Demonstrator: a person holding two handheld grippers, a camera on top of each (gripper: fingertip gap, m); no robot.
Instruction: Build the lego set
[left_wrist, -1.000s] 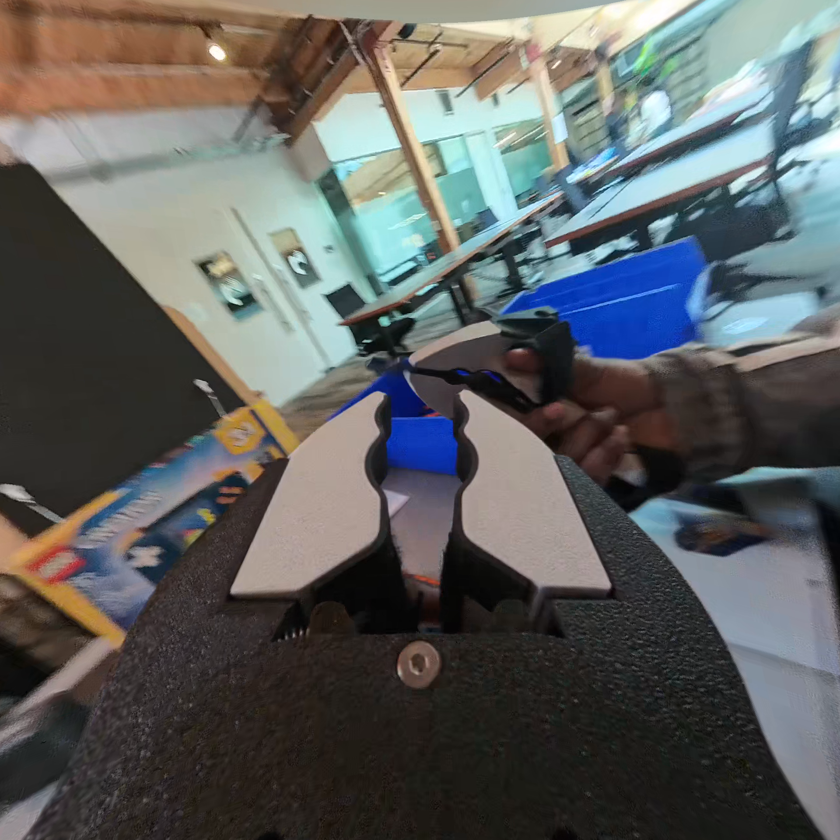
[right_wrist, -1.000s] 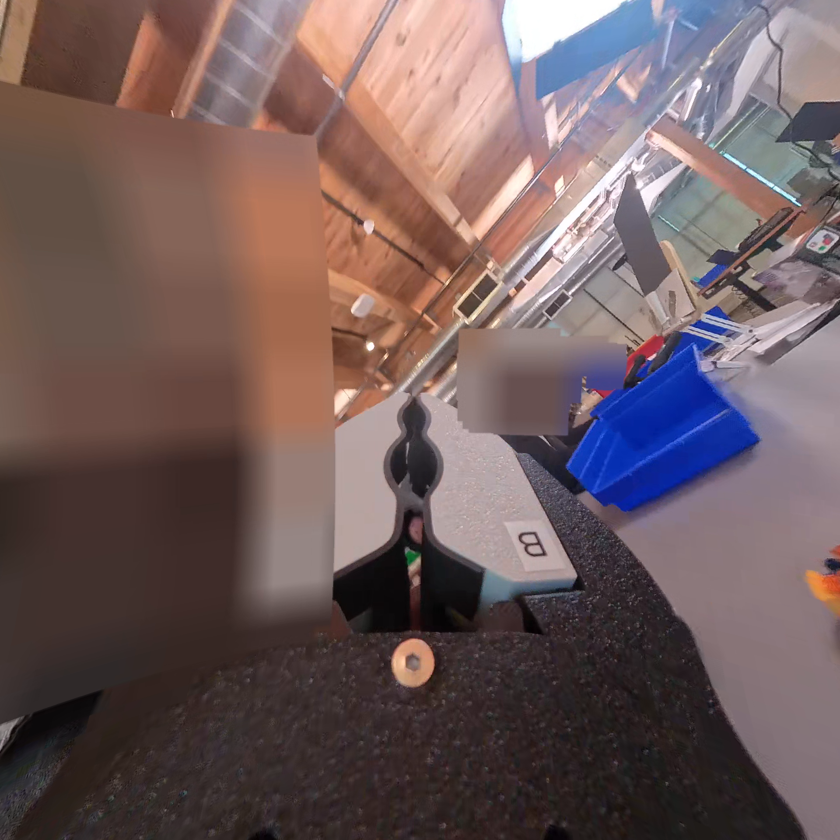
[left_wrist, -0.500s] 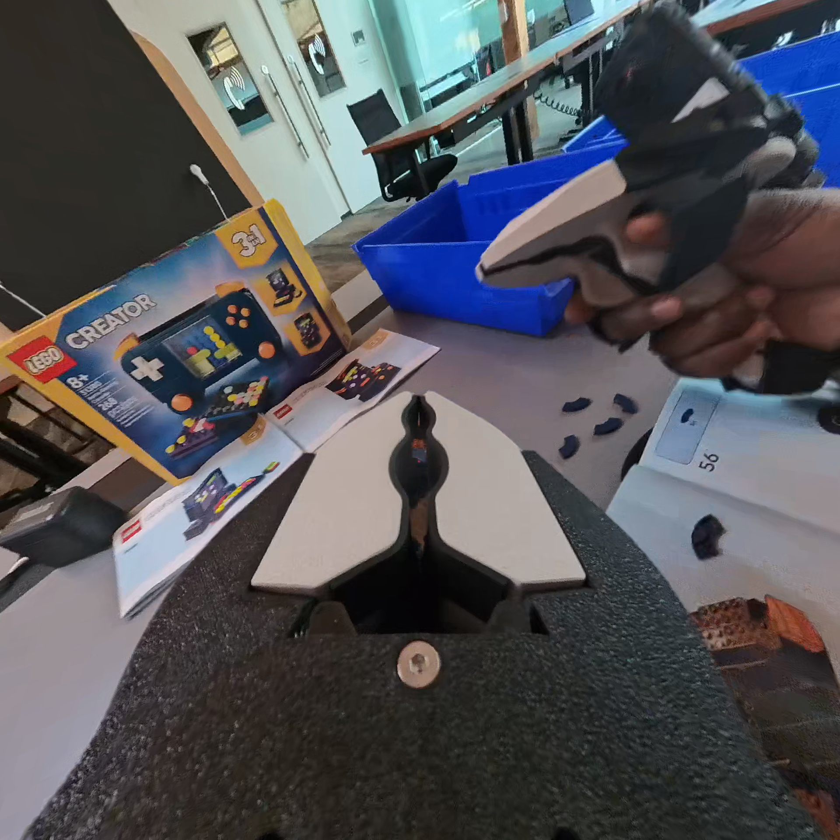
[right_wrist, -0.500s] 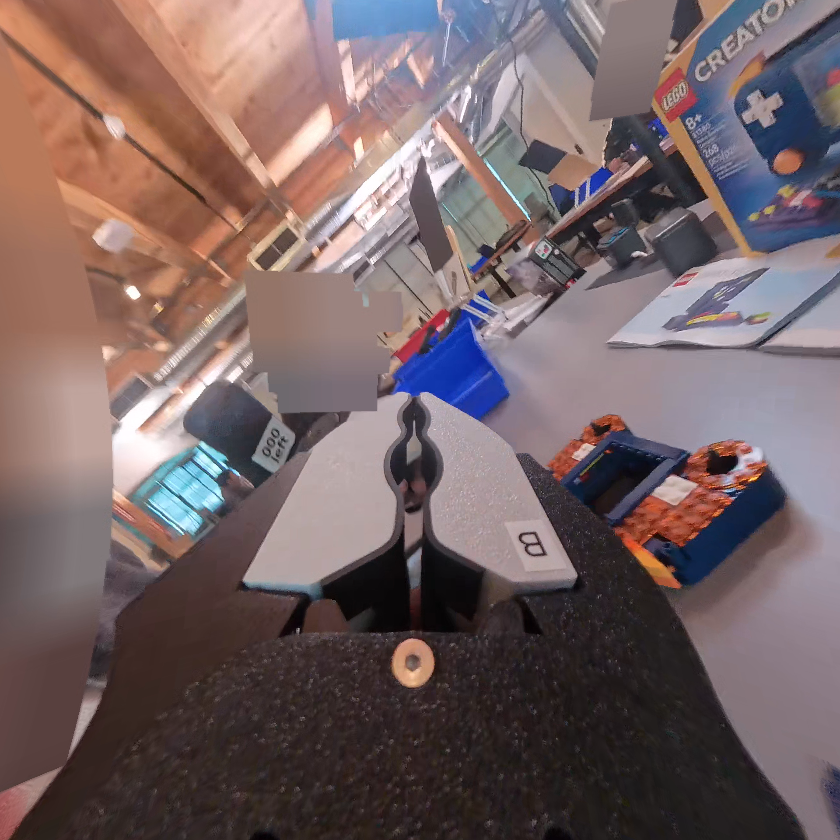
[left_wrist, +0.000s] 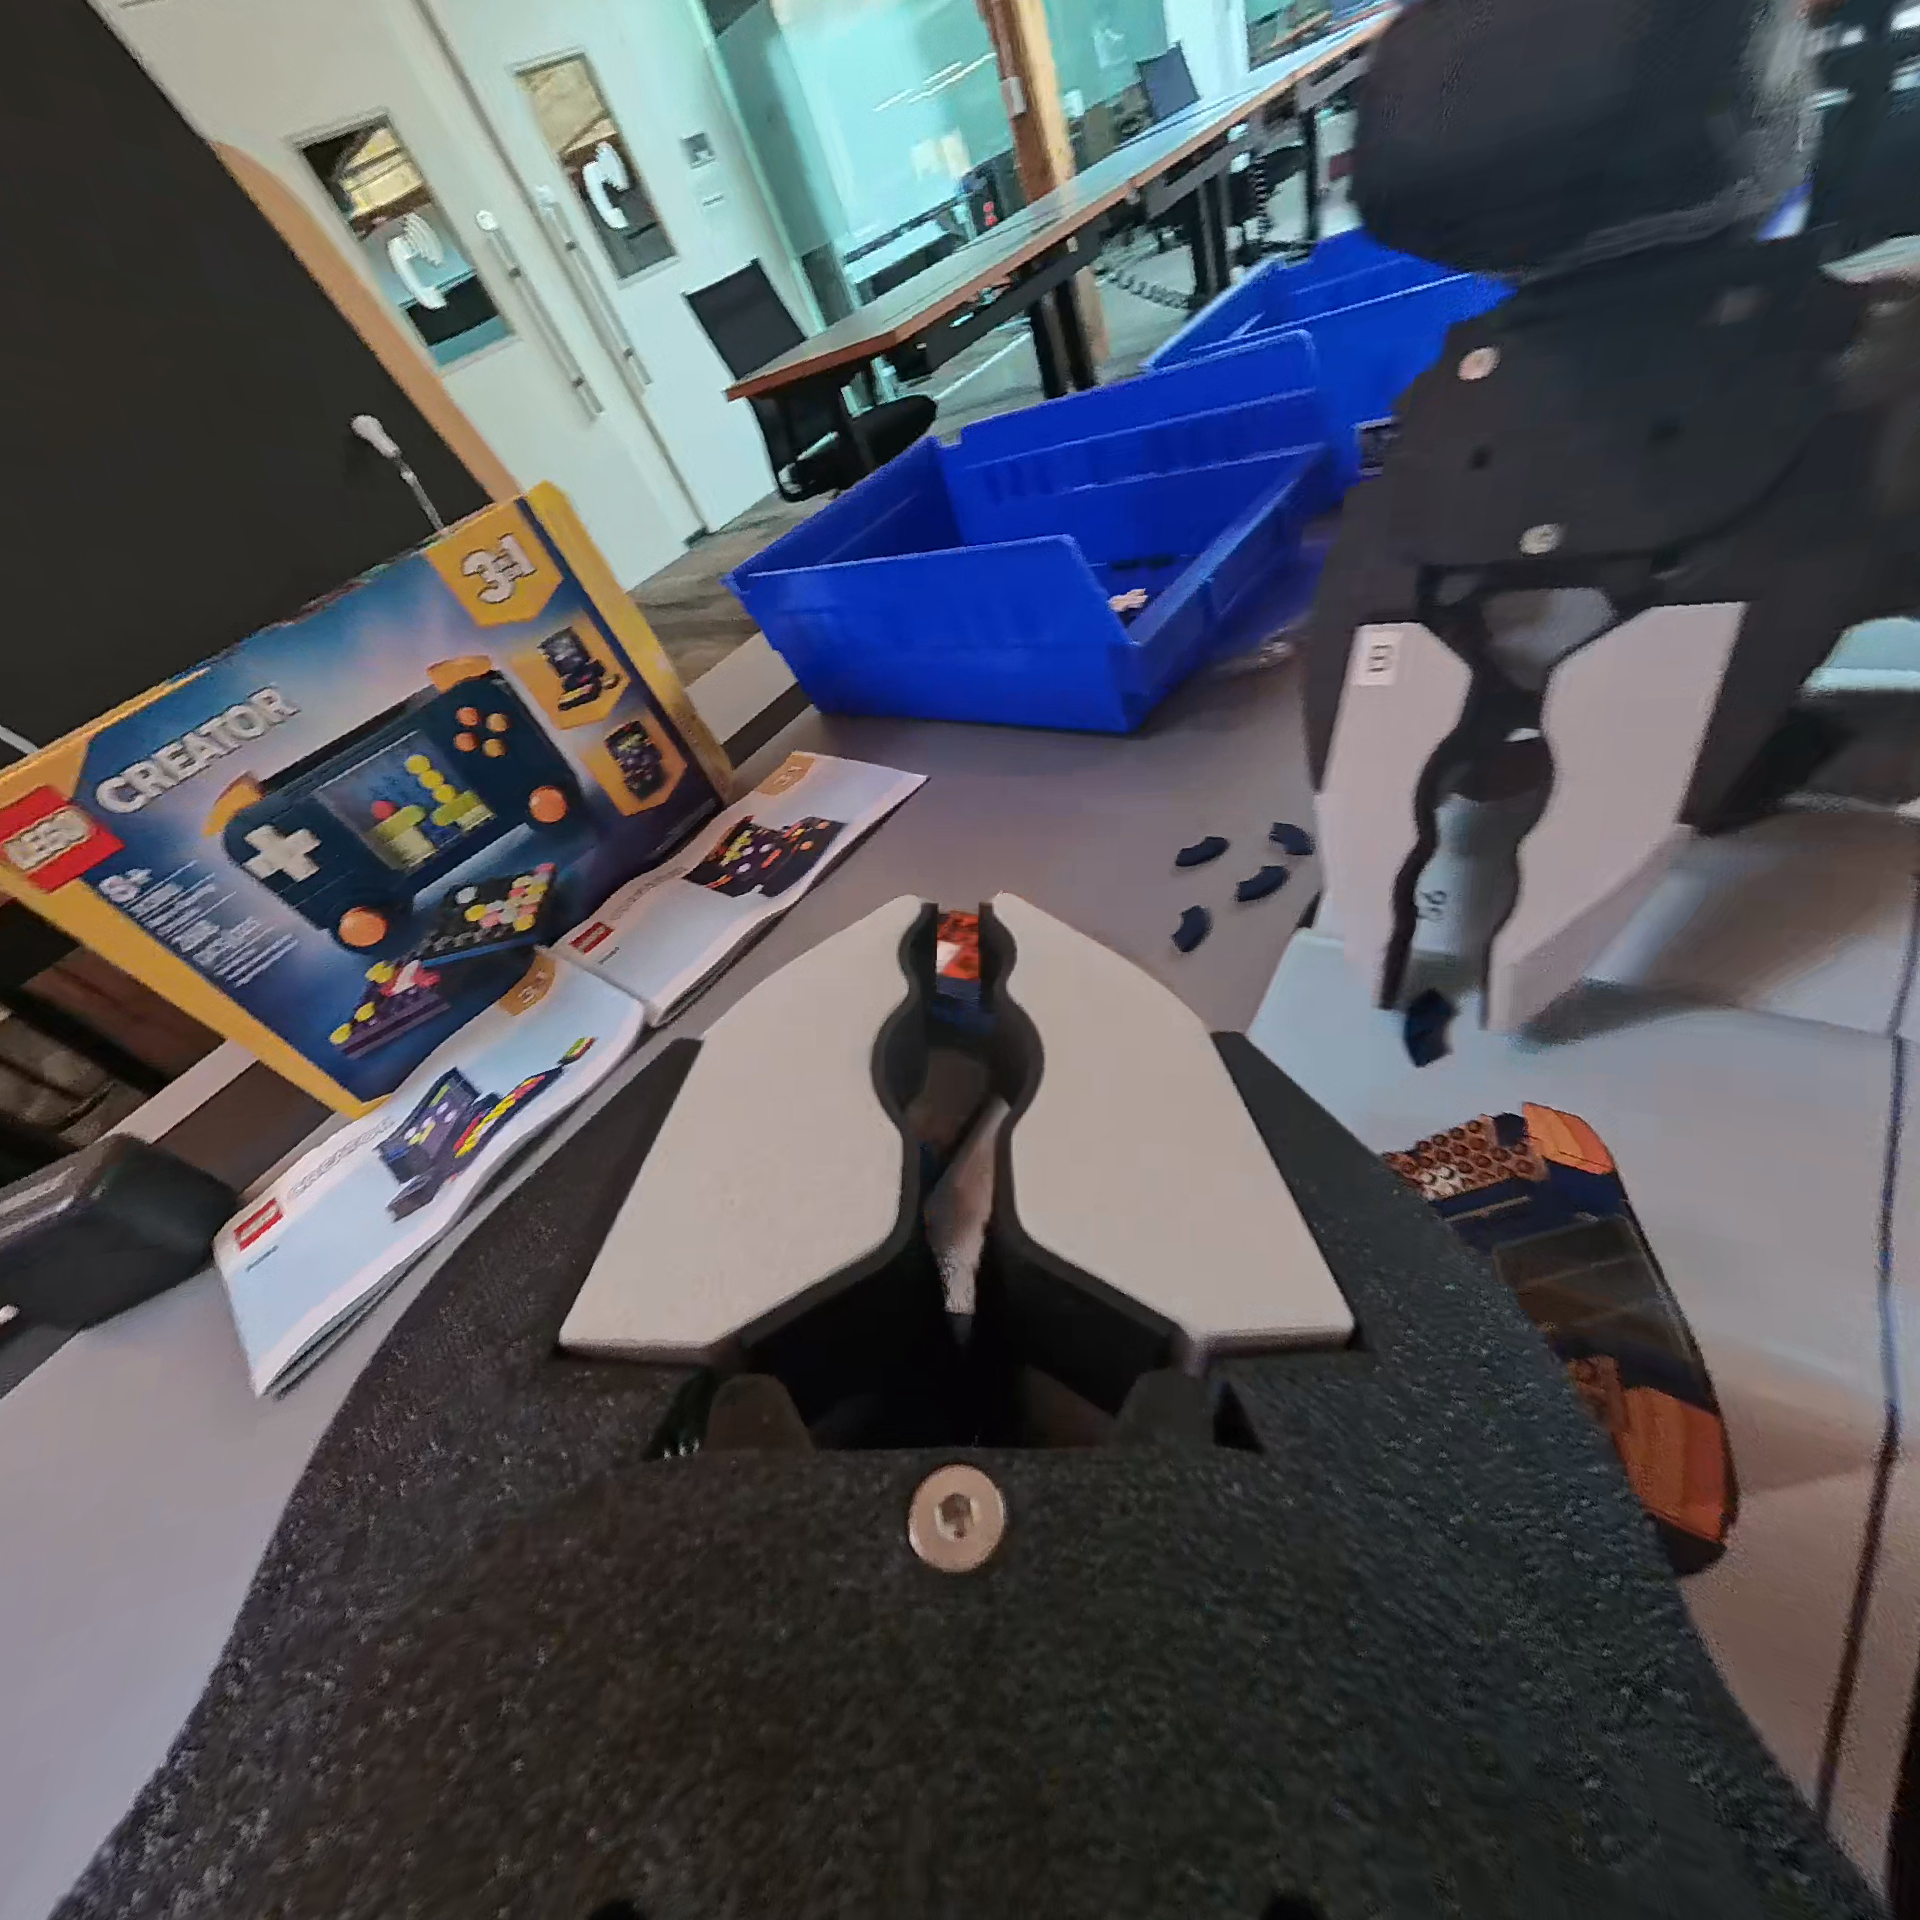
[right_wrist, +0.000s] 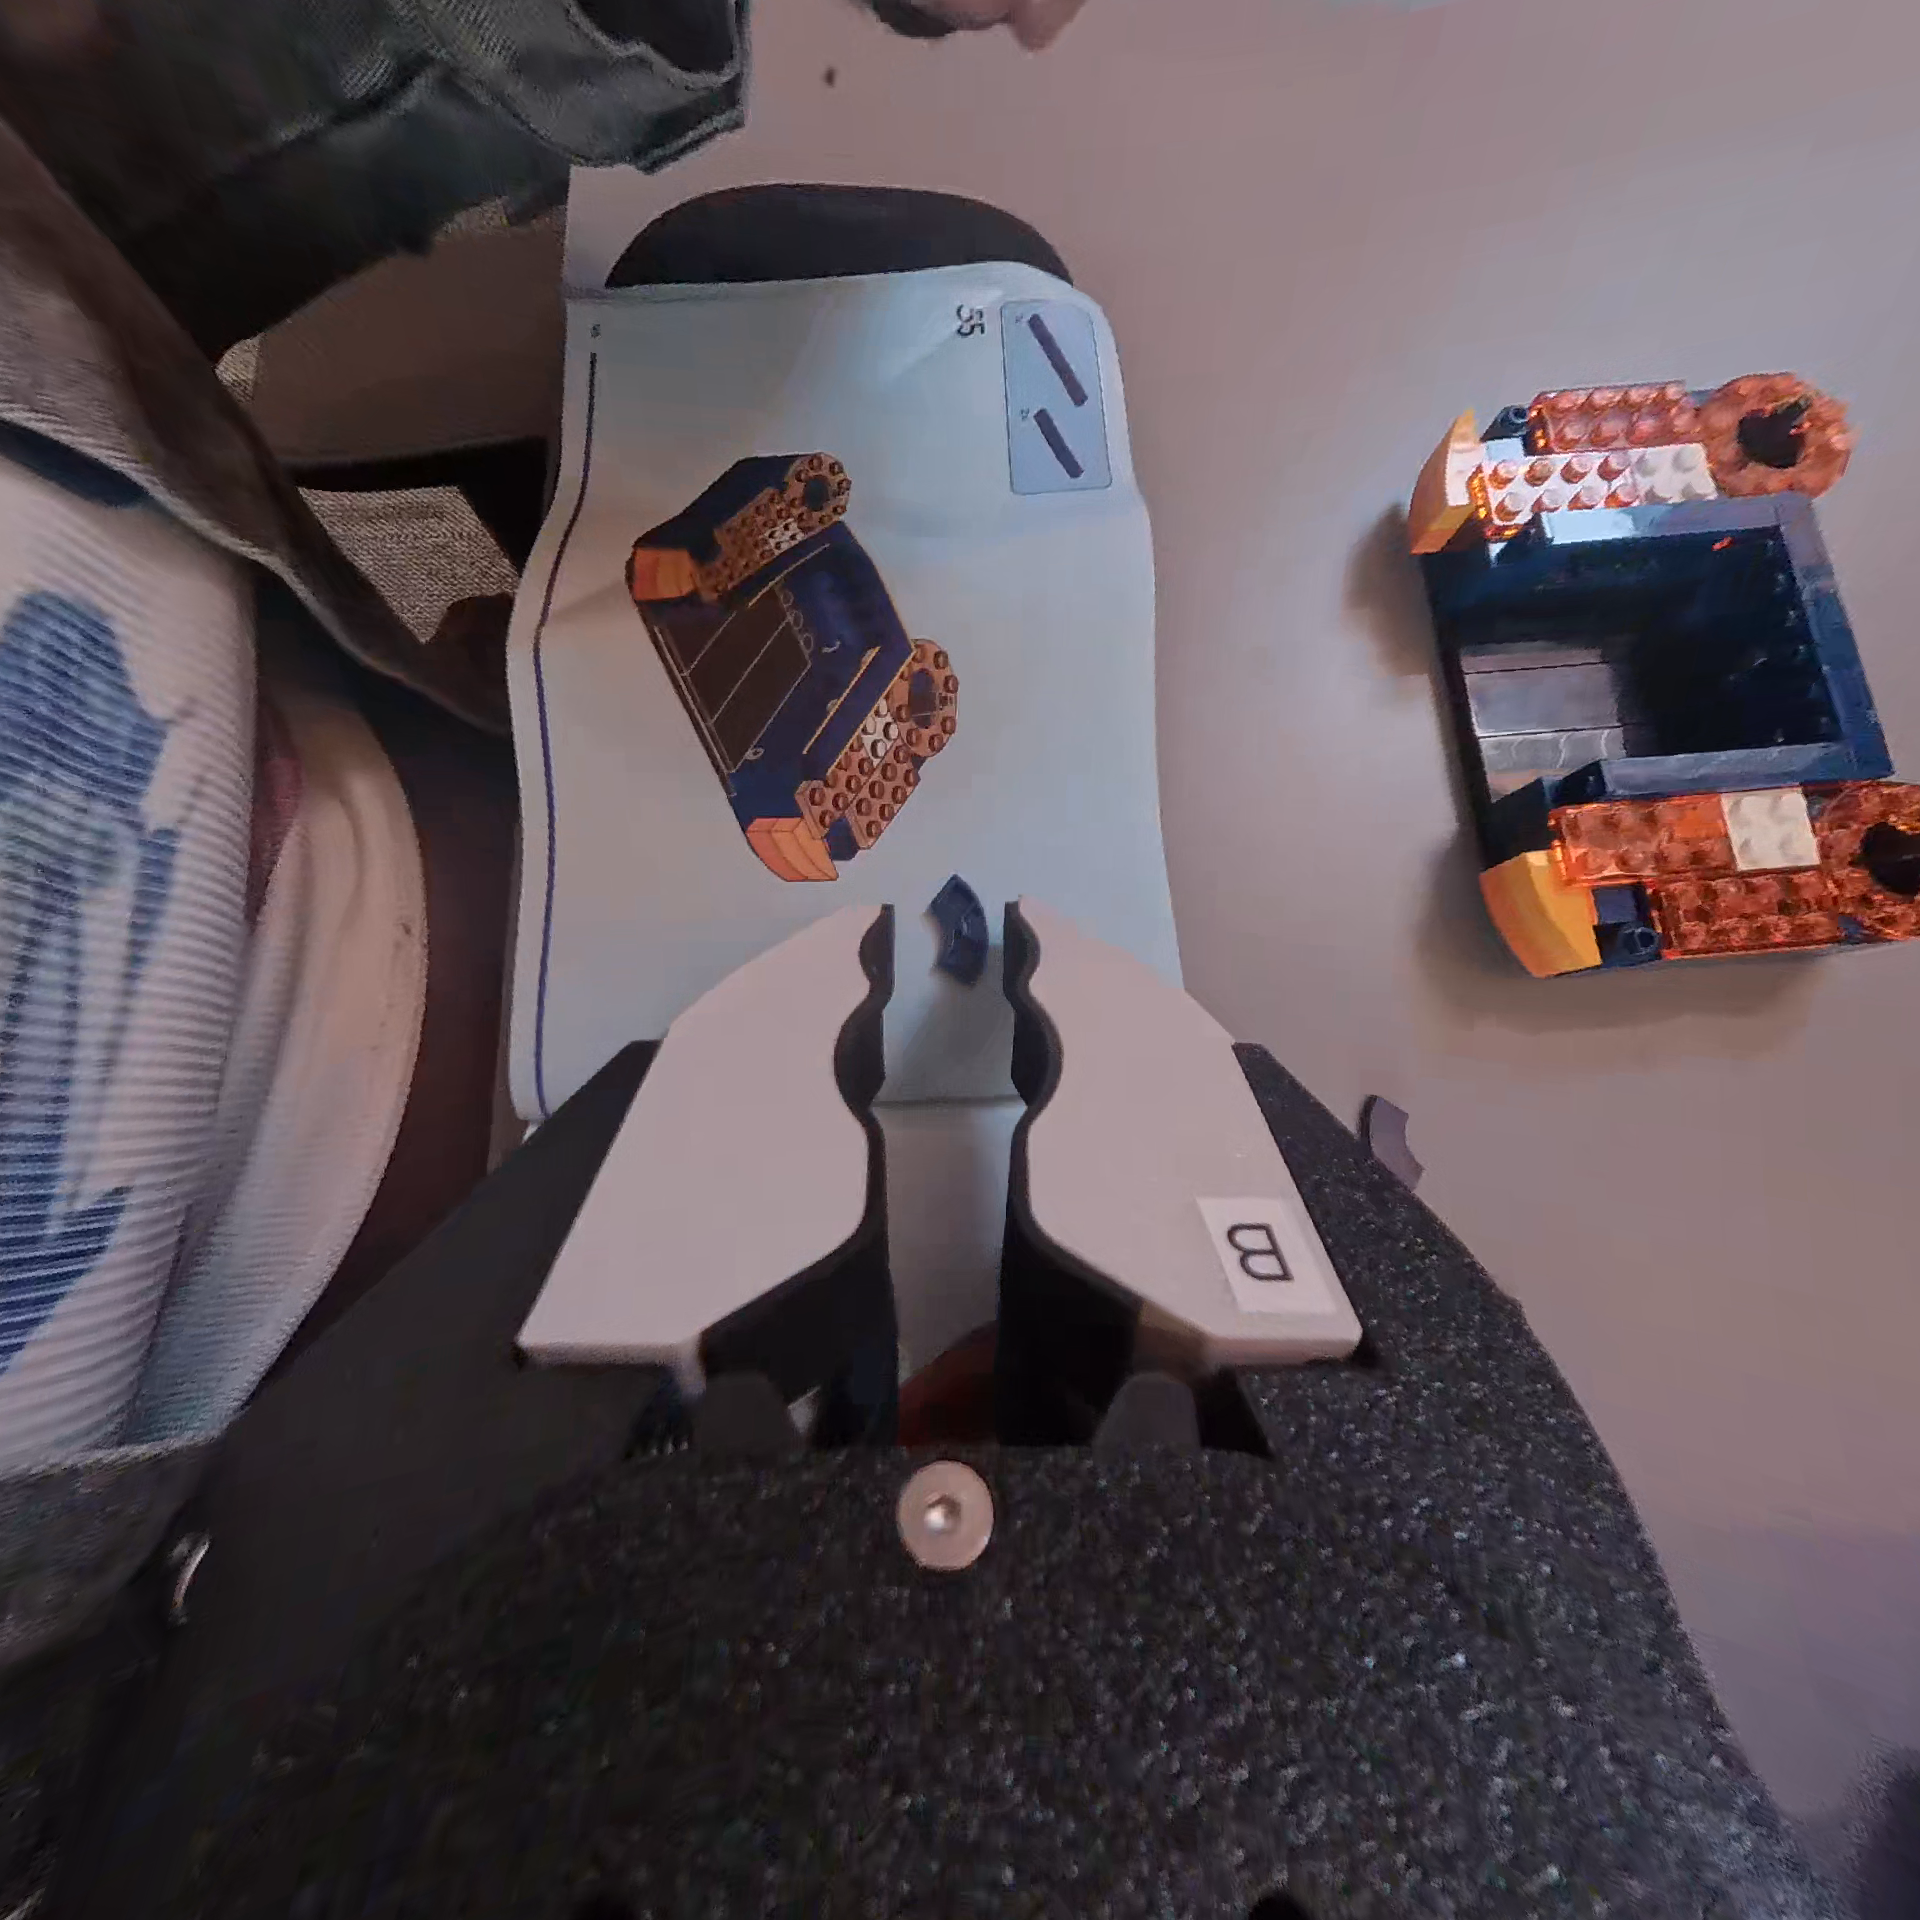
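The right gripper (right_wrist: 943, 940) has swung down from pointing up at the ceiling and now hangs over the open booklet (right_wrist: 1081, 727), its fingers spread around a small dark blue piece (right_wrist: 958, 928) (not pinched yet). The left gripper (left_wrist: 961, 935) stays pressed nearly together, holding nothing. The half-built model (right_wrist: 1662, 675) waits beside the booklet, so a grab looks next.

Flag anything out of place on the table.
One dark blue curved piece lies loose on the open instruction booklet, between the open right gripper's fingers, apart from the similar pieces scattered on the table.
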